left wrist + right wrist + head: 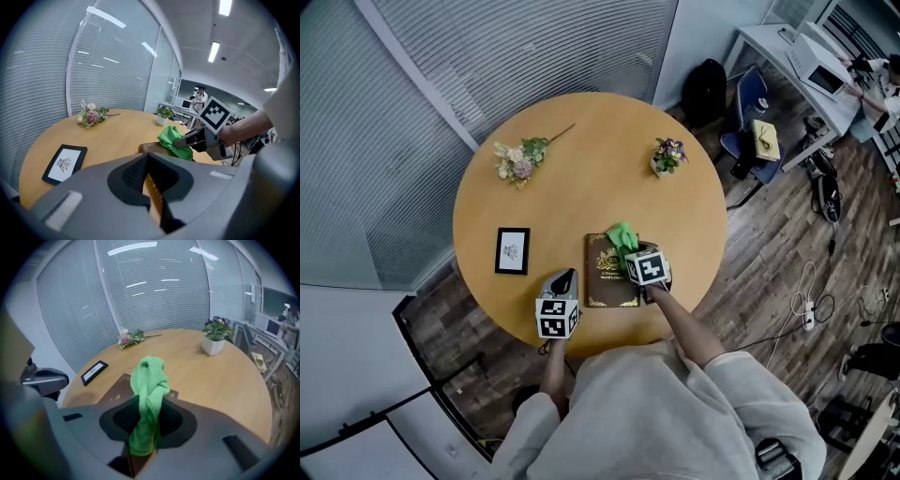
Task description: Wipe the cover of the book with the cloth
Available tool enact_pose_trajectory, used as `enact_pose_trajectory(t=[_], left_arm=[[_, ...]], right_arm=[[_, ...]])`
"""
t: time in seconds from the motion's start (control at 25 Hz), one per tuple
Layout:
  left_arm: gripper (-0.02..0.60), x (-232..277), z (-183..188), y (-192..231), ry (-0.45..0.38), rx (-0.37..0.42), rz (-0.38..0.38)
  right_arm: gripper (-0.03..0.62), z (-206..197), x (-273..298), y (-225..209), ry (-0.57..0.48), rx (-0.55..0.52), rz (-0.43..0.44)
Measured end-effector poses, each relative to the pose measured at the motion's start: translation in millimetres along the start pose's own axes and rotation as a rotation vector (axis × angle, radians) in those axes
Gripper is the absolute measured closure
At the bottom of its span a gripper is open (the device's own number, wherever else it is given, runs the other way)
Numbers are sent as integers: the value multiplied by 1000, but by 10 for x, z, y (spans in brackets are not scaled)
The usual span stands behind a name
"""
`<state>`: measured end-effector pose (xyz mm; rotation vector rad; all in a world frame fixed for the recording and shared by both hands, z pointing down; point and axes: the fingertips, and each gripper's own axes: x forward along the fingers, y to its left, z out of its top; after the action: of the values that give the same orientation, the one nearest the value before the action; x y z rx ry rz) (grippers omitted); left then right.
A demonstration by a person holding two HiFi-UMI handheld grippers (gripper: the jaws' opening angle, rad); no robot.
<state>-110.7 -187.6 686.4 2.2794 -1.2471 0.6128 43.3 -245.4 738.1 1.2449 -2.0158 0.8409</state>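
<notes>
A dark brown book (605,277) with gold ornament lies flat near the front edge of the round wooden table (581,202). My right gripper (635,249) is shut on a bunched green cloth (623,234), which hangs over the book's far right part. In the right gripper view the cloth (149,380) rises from between the jaws, with the book (117,385) beneath. My left gripper (565,279) hovers just left of the book's left edge. Its jaws stand close together with nothing in them. From the left gripper (146,161), the book's corner (149,148) and the cloth (172,138) show ahead.
A small black-framed picture (512,250) lies left of the book. A dried flower bunch (520,161) and a small potted plant (668,156) sit at the table's far side. A chair (750,117) and a desk stand beyond the table on the right.
</notes>
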Motion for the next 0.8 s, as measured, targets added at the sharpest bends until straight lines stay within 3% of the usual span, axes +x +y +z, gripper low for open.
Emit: enact_pose_trajectory(t=[0.8], left_arm=[[571,96,86,-222,-4,45,-48]], right_arm=[[496,-272,-290,-647,17,81,-116]])
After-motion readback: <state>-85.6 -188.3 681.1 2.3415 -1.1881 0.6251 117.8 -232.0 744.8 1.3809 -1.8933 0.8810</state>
